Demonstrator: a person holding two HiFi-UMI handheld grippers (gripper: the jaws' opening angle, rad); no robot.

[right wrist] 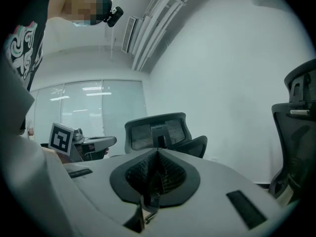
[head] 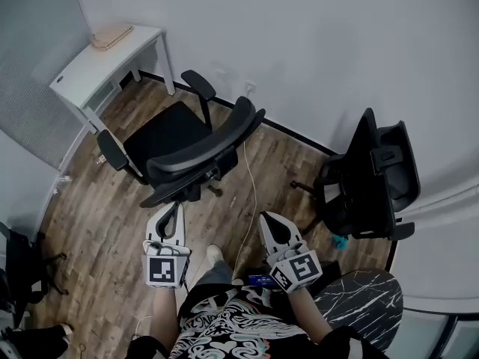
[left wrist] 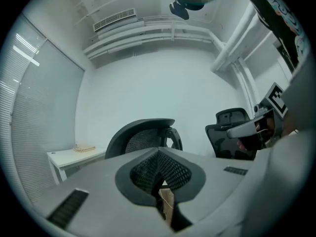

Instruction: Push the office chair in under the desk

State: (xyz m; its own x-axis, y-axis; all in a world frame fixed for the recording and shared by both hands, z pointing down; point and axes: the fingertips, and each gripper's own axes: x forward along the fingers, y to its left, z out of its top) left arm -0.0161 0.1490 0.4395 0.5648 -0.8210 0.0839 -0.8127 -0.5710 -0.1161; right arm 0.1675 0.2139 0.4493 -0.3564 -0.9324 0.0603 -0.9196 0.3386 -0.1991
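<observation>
Starting near: left gripper and right gripper are held level, both jaw pairs closed on nothing. Office chair is parked just ahead, backrest toward them, well apart from the desk in the far corner. Judged heavy but free-rolling; stiff backrest rim is to be pushed, not the soft mesh. Smooth wood floor; white cable by the base could be snagged.

Place: a small office room.
Seating: a black, mesh-backed office chair with armrests stood mid-floor; a second chair of the same kind stood near the wall.
Furniture: a white desk sat in the corner.
Floor: wood-look planks, dark skirting.
Walls: plain white; slatted blinds covered one side.
Ceiling: an air vent and white pipes ran overhead.
</observation>
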